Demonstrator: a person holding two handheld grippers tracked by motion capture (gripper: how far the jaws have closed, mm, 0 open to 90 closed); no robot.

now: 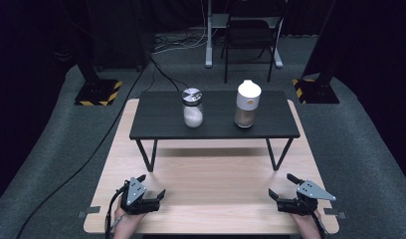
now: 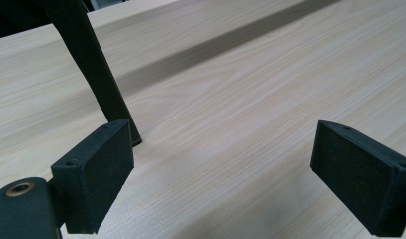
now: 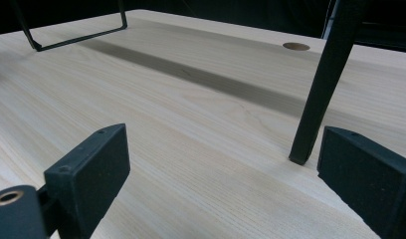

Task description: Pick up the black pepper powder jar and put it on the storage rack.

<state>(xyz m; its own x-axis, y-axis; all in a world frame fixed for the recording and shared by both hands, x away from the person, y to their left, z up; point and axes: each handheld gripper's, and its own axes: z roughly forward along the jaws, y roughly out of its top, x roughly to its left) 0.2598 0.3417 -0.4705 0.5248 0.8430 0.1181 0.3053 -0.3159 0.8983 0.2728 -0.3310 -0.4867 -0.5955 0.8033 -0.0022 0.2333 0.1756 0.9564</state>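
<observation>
Left tongs (image 1: 150,186) agape, right tongs (image 1: 281,186) agape, low over table (image 1: 211,169)

The table (image 1: 211,189) is pale wood with fine grain; the raised shelf (image 1: 216,130) on it is matte black. The jar (image 1: 193,108) holds white grains under a silver lid (image 1: 192,95). The bottle (image 1: 248,103) is beige with a white cap. Both grippers' jaws are black.
</observation>
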